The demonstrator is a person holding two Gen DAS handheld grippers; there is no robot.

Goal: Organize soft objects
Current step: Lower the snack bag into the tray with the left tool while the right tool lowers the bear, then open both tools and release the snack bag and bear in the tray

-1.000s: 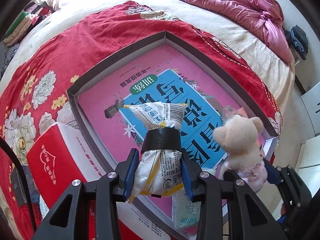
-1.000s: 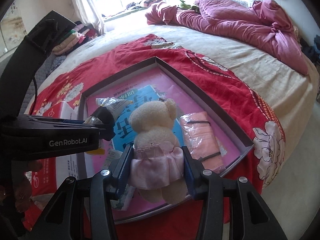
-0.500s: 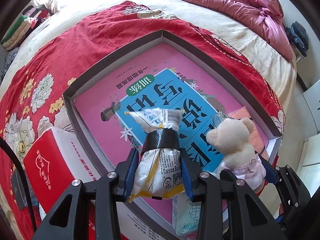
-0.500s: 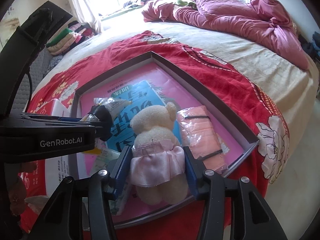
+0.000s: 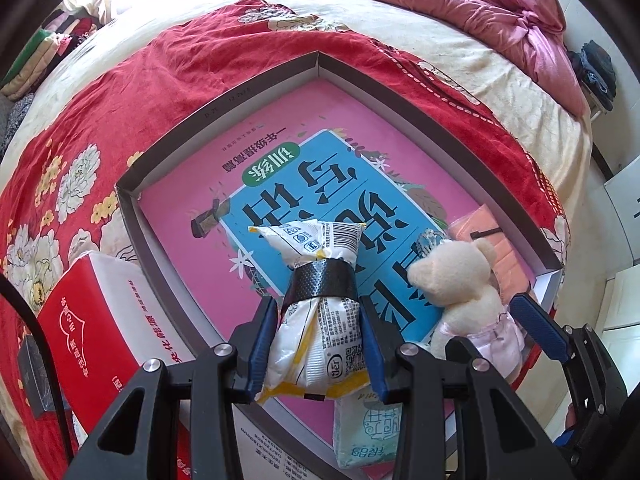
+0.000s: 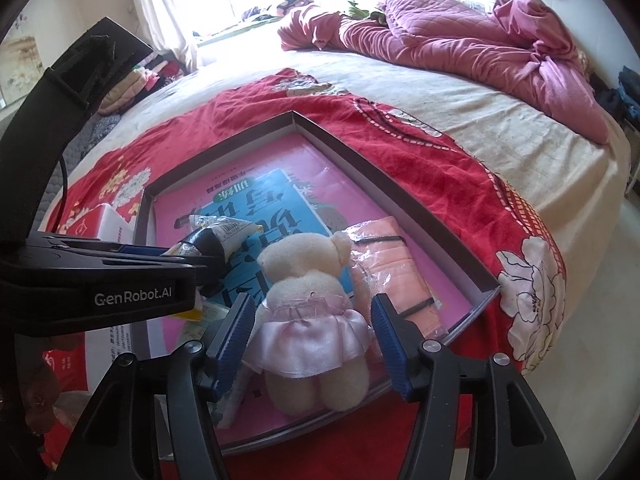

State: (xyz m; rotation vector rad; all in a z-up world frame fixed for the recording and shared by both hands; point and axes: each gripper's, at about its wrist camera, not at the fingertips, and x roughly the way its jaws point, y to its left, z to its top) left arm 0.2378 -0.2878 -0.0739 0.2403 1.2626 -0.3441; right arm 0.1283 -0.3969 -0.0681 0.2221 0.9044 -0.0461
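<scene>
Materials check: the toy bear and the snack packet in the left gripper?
Cream toy bear: likely plush pile, fuzzy matte surface; its pink skirt looks satin, with sheen. White-and-yellow snack packet: probably glossy printed plastic film, crinkled, cinched by black textured tape.

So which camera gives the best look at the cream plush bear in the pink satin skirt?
The right wrist view: the cream plush bear in the pink satin skirt sits centred between open fingers. The left wrist view shows only its head and back at the edge.

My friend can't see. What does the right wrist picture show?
The right gripper has its jaws open around a cream teddy bear in a pink skirt, lying in a shallow box on a red floral blanket. Beside it lies a wrapped peach cloth.
</scene>
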